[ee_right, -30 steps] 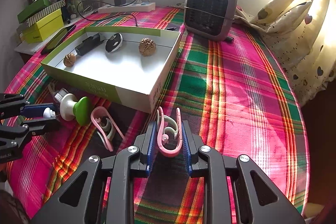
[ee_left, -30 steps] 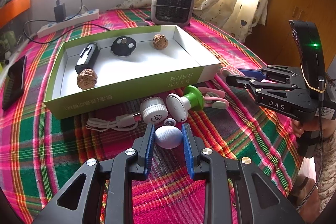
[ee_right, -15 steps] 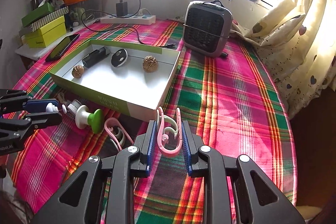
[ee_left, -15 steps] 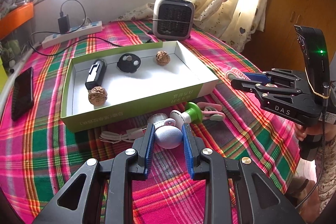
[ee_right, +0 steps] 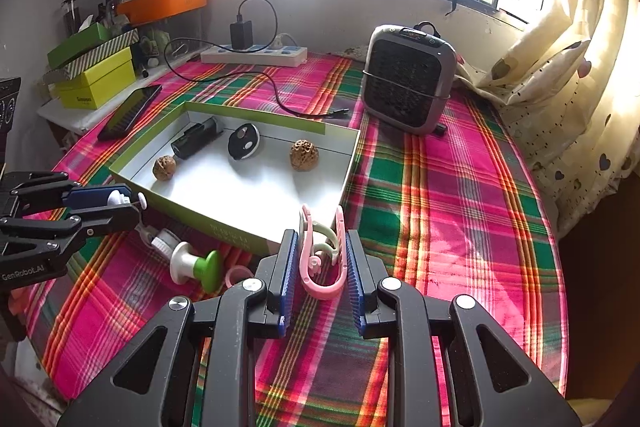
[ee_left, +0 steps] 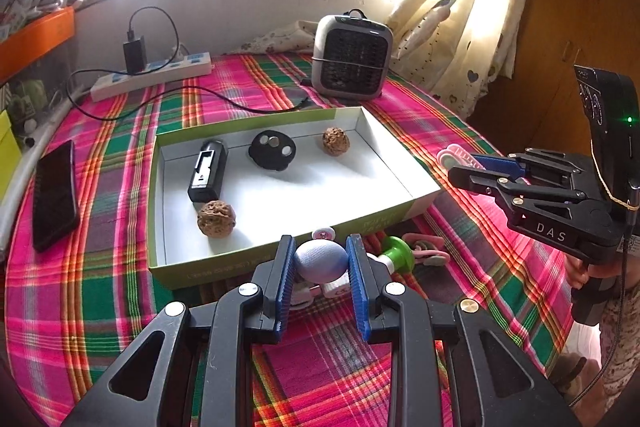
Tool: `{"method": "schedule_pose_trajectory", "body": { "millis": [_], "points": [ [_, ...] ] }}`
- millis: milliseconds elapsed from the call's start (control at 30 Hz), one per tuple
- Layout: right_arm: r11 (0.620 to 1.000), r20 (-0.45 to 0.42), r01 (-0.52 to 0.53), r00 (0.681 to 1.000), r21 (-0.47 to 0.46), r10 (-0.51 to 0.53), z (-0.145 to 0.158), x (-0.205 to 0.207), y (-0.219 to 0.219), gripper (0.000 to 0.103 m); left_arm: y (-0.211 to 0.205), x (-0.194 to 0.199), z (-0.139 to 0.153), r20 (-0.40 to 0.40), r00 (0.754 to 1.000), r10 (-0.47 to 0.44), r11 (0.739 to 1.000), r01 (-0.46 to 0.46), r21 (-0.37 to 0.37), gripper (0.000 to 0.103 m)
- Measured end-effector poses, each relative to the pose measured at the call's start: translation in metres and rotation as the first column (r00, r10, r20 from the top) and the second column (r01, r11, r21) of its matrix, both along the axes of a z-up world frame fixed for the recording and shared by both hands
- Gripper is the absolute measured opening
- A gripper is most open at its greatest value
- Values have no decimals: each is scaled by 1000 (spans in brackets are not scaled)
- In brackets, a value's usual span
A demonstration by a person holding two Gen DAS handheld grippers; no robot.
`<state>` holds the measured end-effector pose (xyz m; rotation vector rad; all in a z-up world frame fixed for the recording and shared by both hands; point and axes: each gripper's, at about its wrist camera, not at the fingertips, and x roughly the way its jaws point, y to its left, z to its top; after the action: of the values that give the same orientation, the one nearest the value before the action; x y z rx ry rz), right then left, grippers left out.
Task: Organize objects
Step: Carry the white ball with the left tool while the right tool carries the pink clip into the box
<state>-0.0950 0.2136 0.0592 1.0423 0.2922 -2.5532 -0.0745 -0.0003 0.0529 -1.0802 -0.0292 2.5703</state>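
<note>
- Left wrist view: the left claw (ee_left: 321,261) grips a pale lavender ball (ee_left: 321,261) between its blue pads, raised at the near edge of the green-rimmed box (ee_left: 161,195) on the plaid counter (ee_left: 100,291).
- At 3 o'clock, the right claw (ee_left: 454,163) pinches a pink clip (ee_left: 451,155).
- Right wrist view: the right claw (ee_right: 322,263) clamps the pink clip (ee_right: 320,259) at the box's (ee_right: 256,113) near corner.
- Inside the box: two walnuts (ee_right: 304,155), a black device (ee_right: 196,139), a round black fob (ee_right: 243,141).
</note>
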Motion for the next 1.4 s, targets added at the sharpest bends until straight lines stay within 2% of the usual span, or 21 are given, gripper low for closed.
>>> {"method": "schedule_pose_trajectory", "body": {
  "millis": [400, 967, 1400],
  "points": [
    [1000, 28, 12, 1000, -27, -11, -1, -29, -20, 24, -13, -35, -5, 25, 999, 30, 1000, -31, 6, 24],
    [1000, 105, 29, 994, -10, -28, -20, -68, -39, 24, -18, -81, -20, 52, 998, 42, 999, -41, -28, 24],
    [999, 131, 18, 991, 35, -22, -33, -78, -50, 24, -18, -99, -32, 77, 996, 54, 997, -49, -57, 24]
  ]
}}
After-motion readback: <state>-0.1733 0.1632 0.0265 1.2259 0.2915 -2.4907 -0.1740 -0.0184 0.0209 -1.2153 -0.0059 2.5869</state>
